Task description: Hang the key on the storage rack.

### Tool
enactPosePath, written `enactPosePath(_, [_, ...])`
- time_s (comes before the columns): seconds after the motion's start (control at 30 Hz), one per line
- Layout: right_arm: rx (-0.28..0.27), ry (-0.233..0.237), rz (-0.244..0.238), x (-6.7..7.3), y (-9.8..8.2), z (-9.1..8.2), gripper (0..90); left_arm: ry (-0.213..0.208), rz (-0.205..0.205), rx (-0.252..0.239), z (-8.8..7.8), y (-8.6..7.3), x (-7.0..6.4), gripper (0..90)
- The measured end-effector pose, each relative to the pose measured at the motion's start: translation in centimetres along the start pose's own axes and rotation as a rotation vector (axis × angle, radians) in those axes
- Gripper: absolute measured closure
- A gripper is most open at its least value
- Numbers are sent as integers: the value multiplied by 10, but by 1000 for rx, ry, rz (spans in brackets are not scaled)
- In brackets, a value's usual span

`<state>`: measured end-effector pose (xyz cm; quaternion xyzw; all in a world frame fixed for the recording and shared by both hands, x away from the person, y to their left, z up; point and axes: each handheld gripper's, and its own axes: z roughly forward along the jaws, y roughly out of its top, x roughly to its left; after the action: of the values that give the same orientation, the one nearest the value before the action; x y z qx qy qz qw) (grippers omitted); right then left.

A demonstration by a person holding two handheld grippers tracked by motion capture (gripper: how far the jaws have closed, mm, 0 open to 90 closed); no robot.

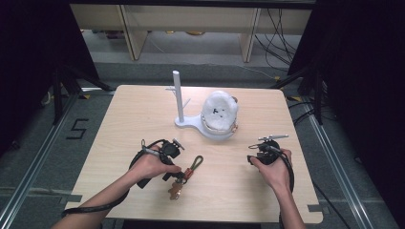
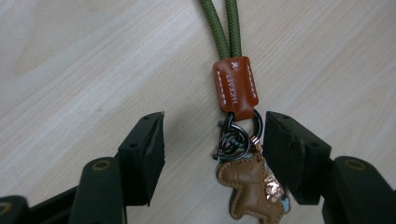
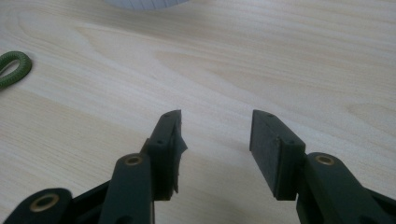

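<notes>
- Left gripper (image 2: 211, 140): jaws wide apart, straddling the keychain's black metal ring (image 2: 238, 135). One pad stands just beside the ring, the other well clear of it. Nothing is pinched yet.
- Keychain (image 1: 184, 175) lies flat on the table (image 1: 119, 124), directly ahead of the left gripper's jaws and partly between them.
- Long axis: runs away from the left gripper, brown leather charm (image 2: 252, 189) nearest, then ring, orange leather tab (image 2: 236, 84), then green cord loop (image 2: 222, 25) farthest out. In the high view it slants up and right.
- Ring sits off-centre in the gap, toward one jaw; judged to need a small sideways correction before closing.
- Right gripper (image 3: 215, 140): open, holding nothing, over bare wood, well apart from the keychain. Left hand (image 1: 153, 167) is clearly nearer.
- Farther out: white stand (image 1: 179, 102) and white helmet-like object (image 1: 219, 114).
</notes>
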<state>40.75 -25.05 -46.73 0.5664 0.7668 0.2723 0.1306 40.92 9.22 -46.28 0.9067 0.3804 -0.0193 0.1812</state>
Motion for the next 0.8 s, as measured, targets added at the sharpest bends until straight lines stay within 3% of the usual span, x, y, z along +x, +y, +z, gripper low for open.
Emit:
enactPosePath(0.2, [-11, 0, -21, 1, 0, 1, 545, 36, 23, 39, 5, 8, -6, 384])
enactPosePath(0.43, [-9, 6, -23, 3, 1, 0, 542, 52, 21, 50, 9, 14, -11, 385])
enactPosePath(0.47, [-12, 9, -16, 4, 1, -1, 541, 51, 2, 58, 11, 14, -12, 385])
enactPosePath(0.5, [-12, 9, -16, 3, 1, -1, 541, 53, 21, 62, 12, 15, -11, 385])
enactPosePath(0.53, [-10, 5, -26, 3, 1, -1, 540, 53, 19, 63, 13, 15, -11, 385])
enactPosePath(0.57, [-6, 9, -11, 3, 1, -2, 540, 48, -17, 61, 15, 15, -14, 385])
enactPosePath(0.6, [-10, 9, -9, 3, 1, -2, 540, 48, -17, 61, 15, 15, -14, 385])
enactPosePath(0.63, [-10, 9, -9, 3, 1, -2, 540, 52, 18, 67, 15, 17, -12, 385])
enactPosePath(0.67, [-10, 9, -12, 3, 1, -2, 539, 50, -7, 69, 16, 18, -14, 385])
enactPosePath(0.77, [-9, 11, -11, 3, 1, -1, 538, 55, -15, 68, 18, 19, -16, 386])
enactPosePath(0.8, [-13, 11, -23, 3, 1, -1, 537, 65, 21, 69, 18, 21, -14, 387])
